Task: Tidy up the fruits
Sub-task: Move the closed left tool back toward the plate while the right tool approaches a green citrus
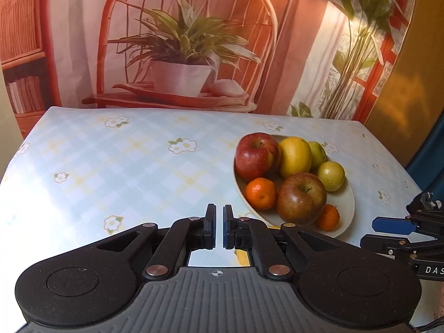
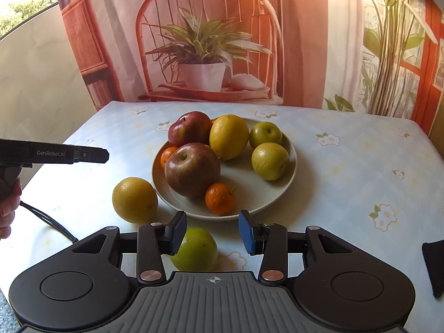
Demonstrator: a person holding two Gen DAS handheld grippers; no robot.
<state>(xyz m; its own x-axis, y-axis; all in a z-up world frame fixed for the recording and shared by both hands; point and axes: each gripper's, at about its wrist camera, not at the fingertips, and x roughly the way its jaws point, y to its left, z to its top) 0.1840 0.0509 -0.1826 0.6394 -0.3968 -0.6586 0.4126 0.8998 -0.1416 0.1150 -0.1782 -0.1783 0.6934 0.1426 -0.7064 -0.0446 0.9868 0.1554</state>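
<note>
Indoors, floral checked tablecloth (image 2: 347,166) before printed backdrop (image 2: 305,41); left hand-held gripper (image 1: 219,226) nearly closed, empty; right hand-held gripper (image 2: 212,233) wide, empty.

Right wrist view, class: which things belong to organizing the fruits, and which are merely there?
Belonging to the job:
plate
fruits on the plate
yellow orange on the table
green apple on the table
right gripper, open
left gripper, shut

Merely there:
floral tablecloth
printed backdrop

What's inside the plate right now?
The plate holds two red apples, a yellow citrus, two green fruits and two tangerines. Anything beneath them is hidden.
</note>
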